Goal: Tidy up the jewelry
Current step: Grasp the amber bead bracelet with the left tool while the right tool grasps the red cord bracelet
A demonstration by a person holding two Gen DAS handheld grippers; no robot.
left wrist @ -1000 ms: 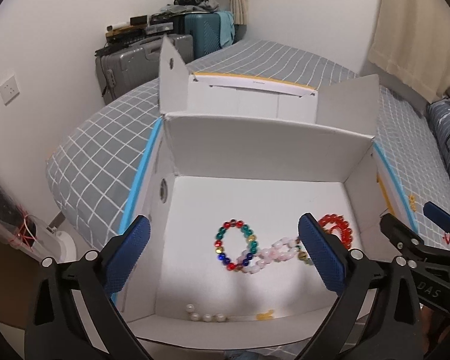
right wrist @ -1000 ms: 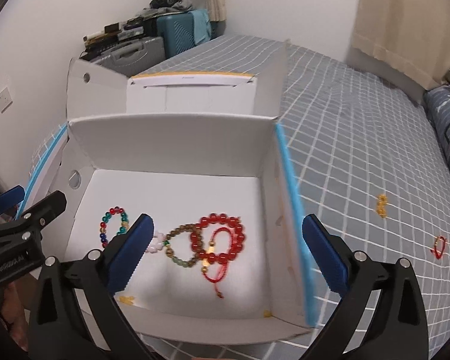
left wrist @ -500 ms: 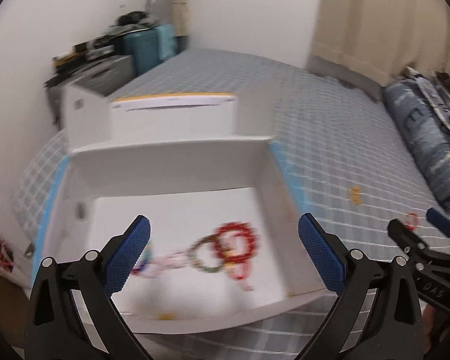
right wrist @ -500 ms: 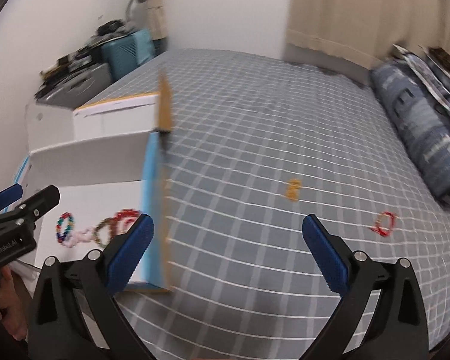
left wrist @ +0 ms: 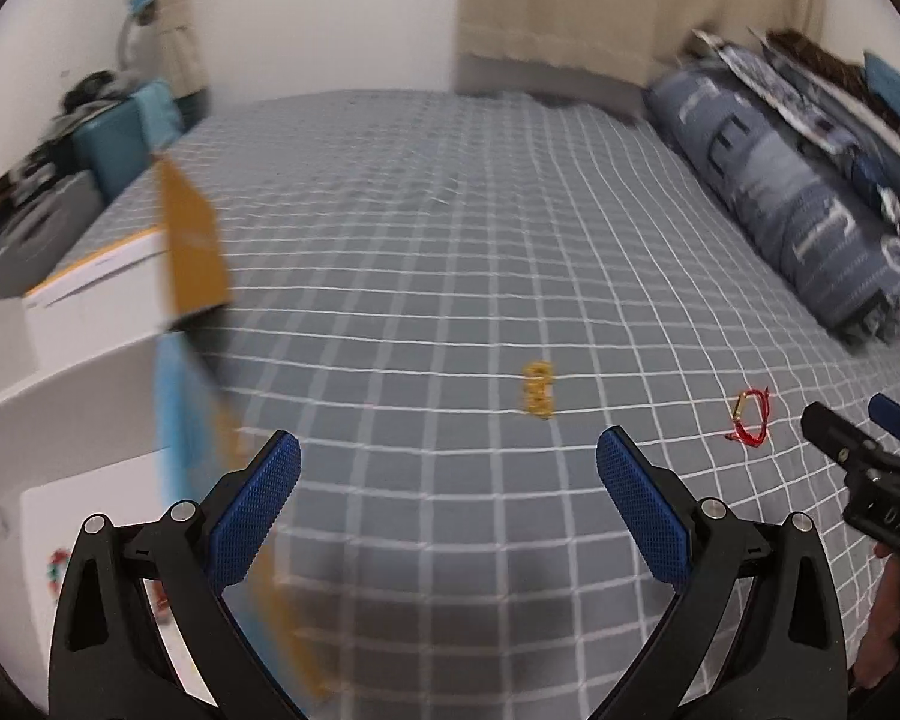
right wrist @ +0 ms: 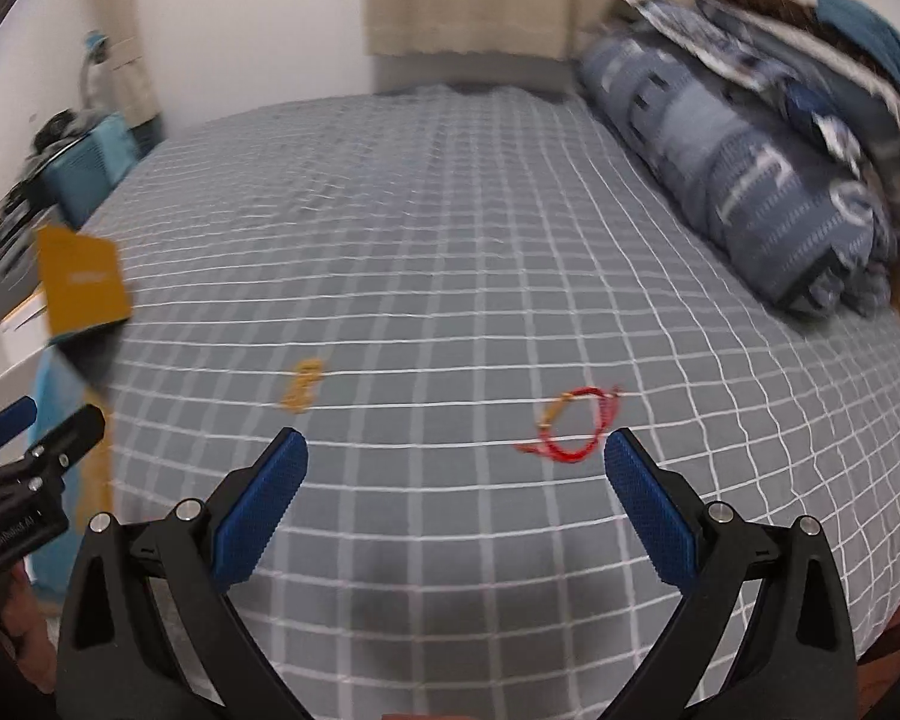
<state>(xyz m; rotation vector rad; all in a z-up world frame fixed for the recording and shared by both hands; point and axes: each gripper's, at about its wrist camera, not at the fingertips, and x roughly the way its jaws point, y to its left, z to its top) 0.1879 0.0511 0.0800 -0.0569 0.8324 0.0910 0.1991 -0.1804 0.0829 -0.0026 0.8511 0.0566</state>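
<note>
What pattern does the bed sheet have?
The sheet is grey with a white grid of squares, clearest in the right wrist view.

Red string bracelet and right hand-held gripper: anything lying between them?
Nothing: in the right wrist view only bare checked bedsheet separates the red string bracelet from the open right hand-held gripper.

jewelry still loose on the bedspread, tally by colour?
Yellow piece: 1
Red cord bracelet: 1
Total on the bedspread: 2
Contents of the white box are mostly out of view and not counted.
</note>
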